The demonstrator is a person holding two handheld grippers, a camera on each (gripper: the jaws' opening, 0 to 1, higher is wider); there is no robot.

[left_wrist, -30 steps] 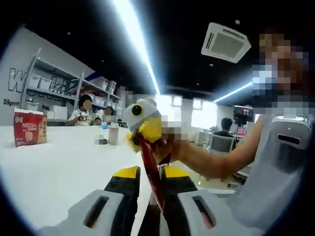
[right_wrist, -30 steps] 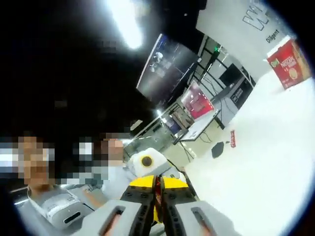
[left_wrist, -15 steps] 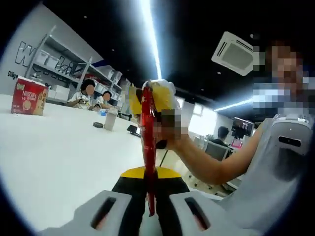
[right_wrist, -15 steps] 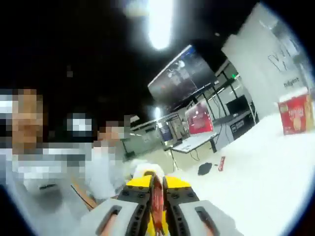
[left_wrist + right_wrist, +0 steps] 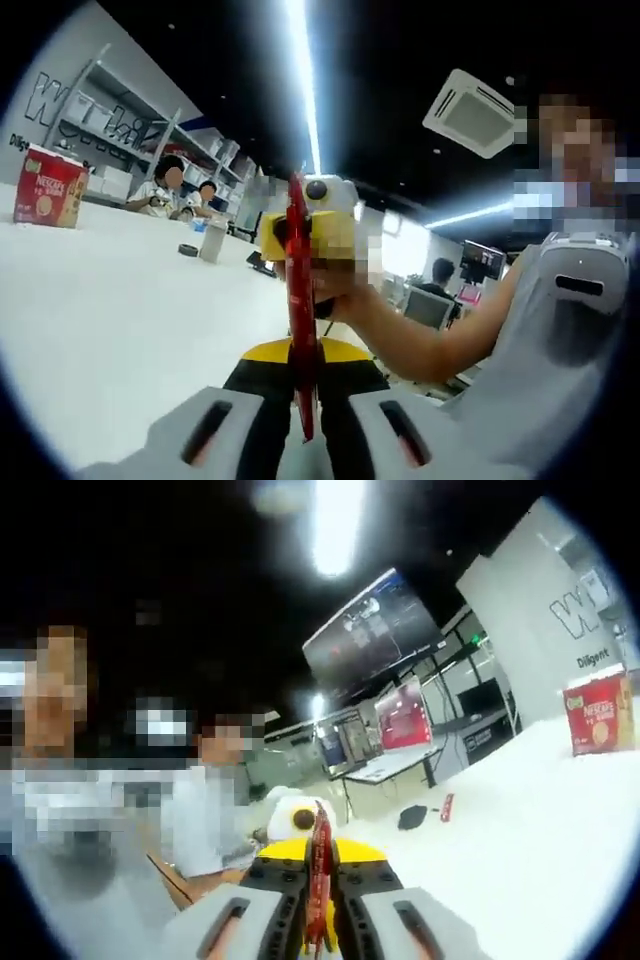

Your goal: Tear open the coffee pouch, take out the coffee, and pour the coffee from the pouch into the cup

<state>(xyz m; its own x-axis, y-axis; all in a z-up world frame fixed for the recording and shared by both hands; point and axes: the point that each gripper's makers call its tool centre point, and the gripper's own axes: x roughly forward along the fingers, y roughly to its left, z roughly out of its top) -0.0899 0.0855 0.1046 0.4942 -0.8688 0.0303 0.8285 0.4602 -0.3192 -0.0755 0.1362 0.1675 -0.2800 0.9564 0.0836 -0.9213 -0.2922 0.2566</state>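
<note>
Red coffee pouch (image 5: 299, 300), edge-on and unreadable, is pinched by both the left gripper (image 5: 304, 372) and right gripper (image 5: 319, 863).

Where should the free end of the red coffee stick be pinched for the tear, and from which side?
Judging from the pose: the coffee stick stands edge-on, its lower end clamped in the left hand-held gripper. Pinch the flat faces near the top end, from the far side opposite the left jaws, about where the right hand-held gripper holds it. That leaves a short free span between the clamps for tearing.
</note>
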